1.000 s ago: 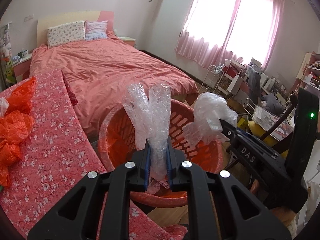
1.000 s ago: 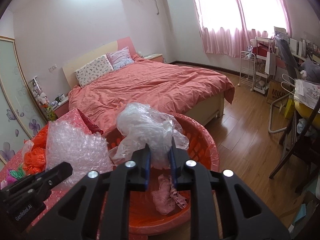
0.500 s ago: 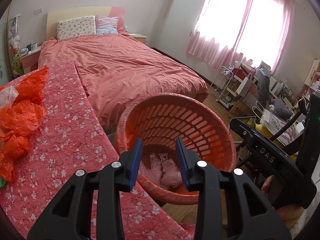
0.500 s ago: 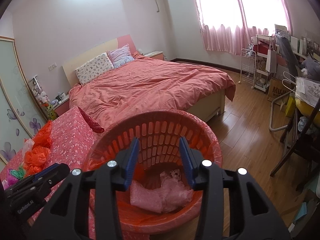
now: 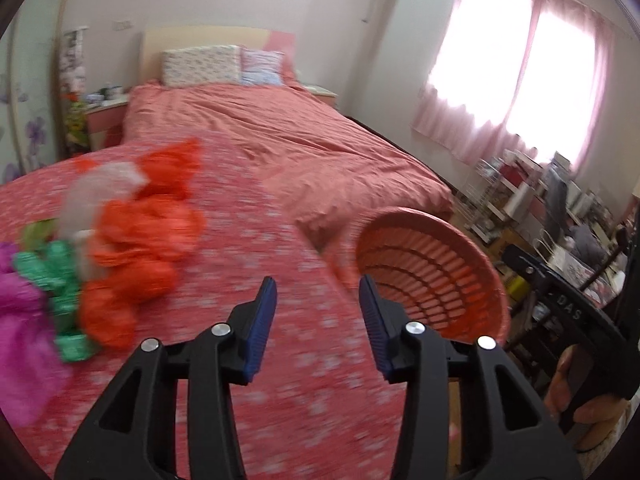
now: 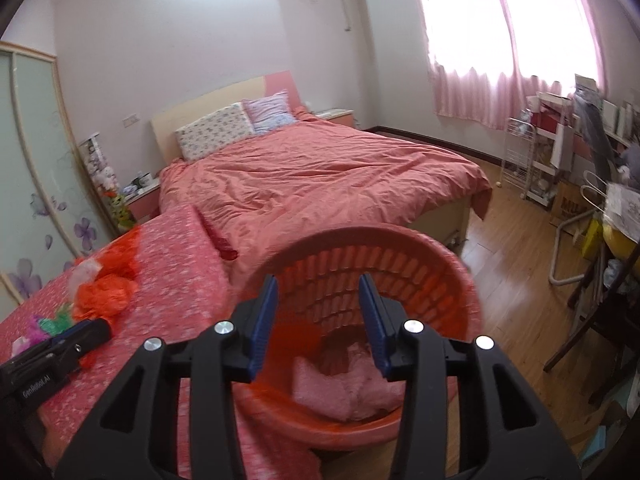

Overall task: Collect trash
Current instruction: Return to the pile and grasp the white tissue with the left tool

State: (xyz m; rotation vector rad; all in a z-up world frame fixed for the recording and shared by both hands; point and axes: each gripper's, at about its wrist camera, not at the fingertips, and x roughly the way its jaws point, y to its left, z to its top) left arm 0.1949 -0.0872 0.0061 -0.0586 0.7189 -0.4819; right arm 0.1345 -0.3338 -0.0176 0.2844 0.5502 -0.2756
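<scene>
Right wrist | orange basket: crumpled wrap inside | right tool released, empty | left tool opening, empty

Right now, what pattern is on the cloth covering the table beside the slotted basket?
Small white flowers on the red tablecloth, clearest in the right wrist view.

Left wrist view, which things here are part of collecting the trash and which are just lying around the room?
Part of the job:
orange bags
clear plastic wrap
green scrap
magenta scrap
orange basket
left gripper, jaws opening, nothing between them

Just lying about:
bed
pillows
curtains
</scene>
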